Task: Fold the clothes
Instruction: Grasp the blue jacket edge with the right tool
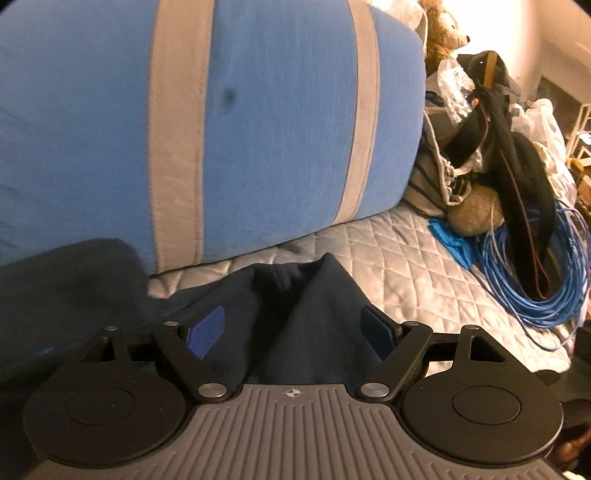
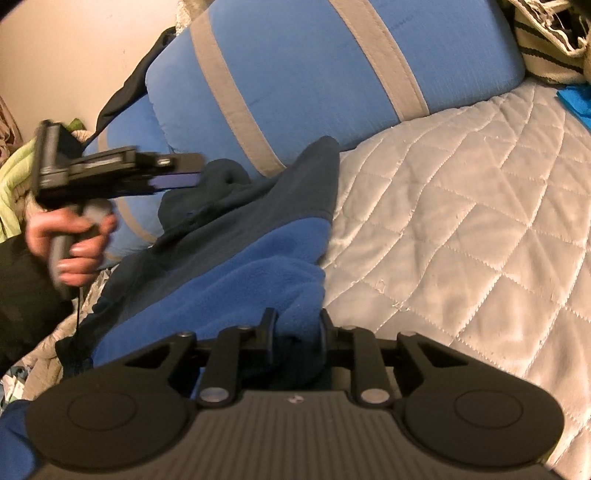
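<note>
Behind my work area lies a large blue cushion with grey fabric bands [image 1: 258, 122], and it stands close — the far edge of the garment touches its lower side. To the right of it, on the pale grey quilted bed cover [image 1: 399, 266], I see a heap of things: a coil of blue cable [image 1: 546, 280], a long black strap or piece of dark cloth [image 1: 517, 162] draped over it, a brown plush bear [image 1: 443, 33] at the top, and a crumpled blue glove [image 1: 450, 240] beside a round beige lump. A striped cloth bag [image 1: 432, 173] leans against the cushion; its mouth is open, but what is inside I cannot tell.

The thing to fold, a navy and bright blue fleece garment [image 2: 236, 258], lies on the cover in front of the cushion.

My left gripper [image 1: 293, 325] has its jaws spread wide, with a raised fold of the navy fabric standing between the blue pads [image 1: 207, 328] but not squeezed. From the right wrist view this gripper is seen from the side, held by a hand [image 2: 74, 240] — it is blurred there.

My right gripper [image 2: 295, 332] has its jaws nearly together, pinching a bunch of the bright blue fleece.
</note>
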The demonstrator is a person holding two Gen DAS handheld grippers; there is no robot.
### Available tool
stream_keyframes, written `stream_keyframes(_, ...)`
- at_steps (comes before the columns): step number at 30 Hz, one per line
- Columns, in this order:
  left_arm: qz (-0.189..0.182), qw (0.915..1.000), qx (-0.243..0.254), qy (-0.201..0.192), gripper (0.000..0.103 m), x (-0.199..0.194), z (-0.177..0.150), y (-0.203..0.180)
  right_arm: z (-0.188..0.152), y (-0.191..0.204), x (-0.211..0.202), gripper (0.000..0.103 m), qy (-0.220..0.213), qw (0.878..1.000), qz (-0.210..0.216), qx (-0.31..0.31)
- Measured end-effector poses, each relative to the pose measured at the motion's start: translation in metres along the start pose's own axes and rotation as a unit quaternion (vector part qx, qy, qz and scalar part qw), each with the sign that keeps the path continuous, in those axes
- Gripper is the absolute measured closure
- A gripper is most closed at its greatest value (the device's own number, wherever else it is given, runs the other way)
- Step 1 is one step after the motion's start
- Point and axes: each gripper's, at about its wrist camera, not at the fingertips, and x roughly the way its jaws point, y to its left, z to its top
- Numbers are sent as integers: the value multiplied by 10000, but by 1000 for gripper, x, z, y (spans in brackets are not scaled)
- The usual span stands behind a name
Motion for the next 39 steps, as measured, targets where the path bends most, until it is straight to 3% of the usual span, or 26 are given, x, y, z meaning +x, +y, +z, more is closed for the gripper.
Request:
stream_keyframes(6,-366,9988,92,320,24,45,2,2,0,-1,0,81,19,10000,34,13)
stream_keyframes(8,-487,9978,123,427,38,60,2,2,0,-2,0,80,13,10000,70,38)
stream_keyframes(9,-572,9971,124,486,59,65,3,3,0,-3,0,80,10,9999,88,50)
stream_keyframes(10,-703,9959,97,556,87,67,3,3,0,-3,0,80,10,9999,100,65)
stream_keyframes(11,-771,9954,80,564,95,66,4,3,0,-3,0,80,14,9999,99,63)
stream_keyframes(13,-668,9972,83,338,96,57,9,4,0,-1,0,80,32,10000,67,17)
stream_keyframes(16,-243,9996,-42,164,97,48,19,10,0,1,0,81,59,10000,19,-53)
stream_keyframes(18,126,9994,179,250,97,49,26,6,0,4,-1,81,71,9999,-18,-114)
stream_keyframes(21,1117,9926,456,157,103,53,31,0,0,9,-4,83,57,9995,-93,-282)
stream_keyframes(23,1827,9819,495,41,103,55,34,0,1,11,-6,83,68,9992,-121,-369)
stream_keyframes(25,2109,9774,-59,-103,103,52,38,19,0,12,-8,84,139,9986,-170,-472)
stream_keyframes(28,1709,9837,-554,-96,101,45,36,34,-3,11,-14,84,162,9983,-181,-536)
stream_keyframes(32,1164,9913,-621,23,90,42,25,30,-2,15,-12,84,152,9976,-264,-615)
stream_keyframes(34,1007,9928,-646,69,69,40,19,28,-2,17,-11,84,152,9972,-317,-655)
stream_keyframes(35,942,9934,-655,83,65,39,16,26,-2,18,-11,83,147,9972,-328,-654)
stream_keyframes(37,812,9944,-666,102,46,38,11,23,-2,18,-13,82,123,9975,-327,-613)
stream_keyframes(39,574,9958,-712,77,41,39,8,20,-3,19,-15,82,105,9974,-360,-608)
